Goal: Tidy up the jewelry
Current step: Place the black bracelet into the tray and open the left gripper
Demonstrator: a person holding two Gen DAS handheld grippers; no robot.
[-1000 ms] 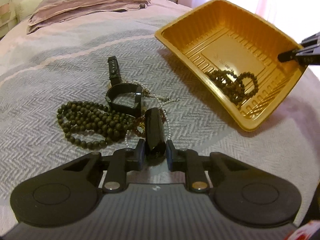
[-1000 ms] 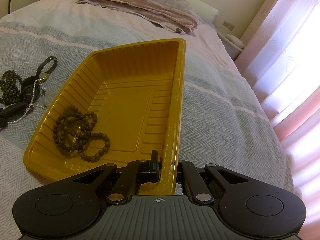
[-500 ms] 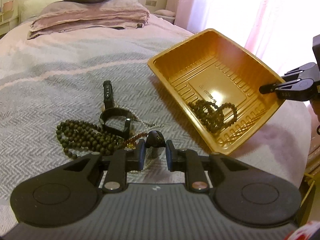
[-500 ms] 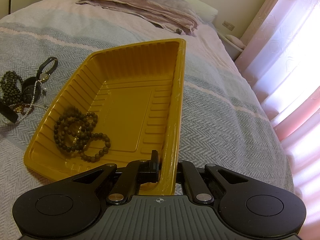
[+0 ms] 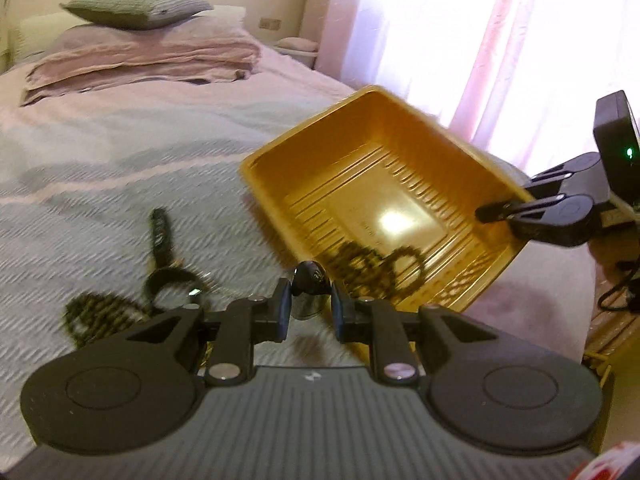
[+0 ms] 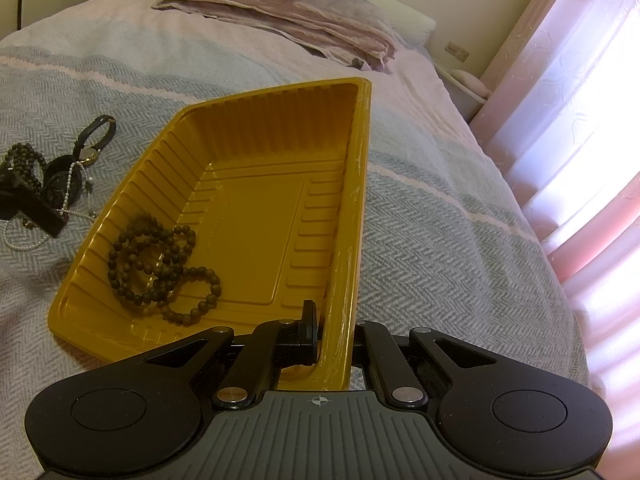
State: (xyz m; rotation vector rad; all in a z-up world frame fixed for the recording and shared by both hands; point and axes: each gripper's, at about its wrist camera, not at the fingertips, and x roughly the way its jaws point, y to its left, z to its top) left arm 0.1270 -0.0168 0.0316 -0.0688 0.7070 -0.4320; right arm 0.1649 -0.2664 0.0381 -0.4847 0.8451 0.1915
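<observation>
My left gripper point(image 5: 308, 304) is shut on one end of a glossy black band point(image 5: 310, 278), held above the bedspread just short of the yellow tray's near rim. The right wrist view shows the same black band point(image 6: 40, 212) hanging at the left with a pearl chain point(image 6: 72, 184) draped over it. The yellow plastic tray point(image 6: 360, 160) stands tilted, and my right gripper point(image 6: 336, 328) is shut on its rim. A brown bead bracelet point(image 6: 160, 264) lies in the tray's low corner. In the left wrist view the right gripper point(image 5: 504, 208) pinches the tray point(image 5: 280, 168) on its right rim.
A heap of jewelry stays on the grey herringbone bedspread: a dark bead strand point(image 5: 96, 312) and a black-strapped watch point(image 5: 164, 240). Folded pink bedding and a grey pillow point(image 5: 136, 12) lie at the head of the bed. Pink curtains point(image 6: 580, 100) hang to the right.
My left gripper has risen off the heap with the black band and swung toward the tray, so the heap now sits lower left. The right gripper and tray have not moved.
</observation>
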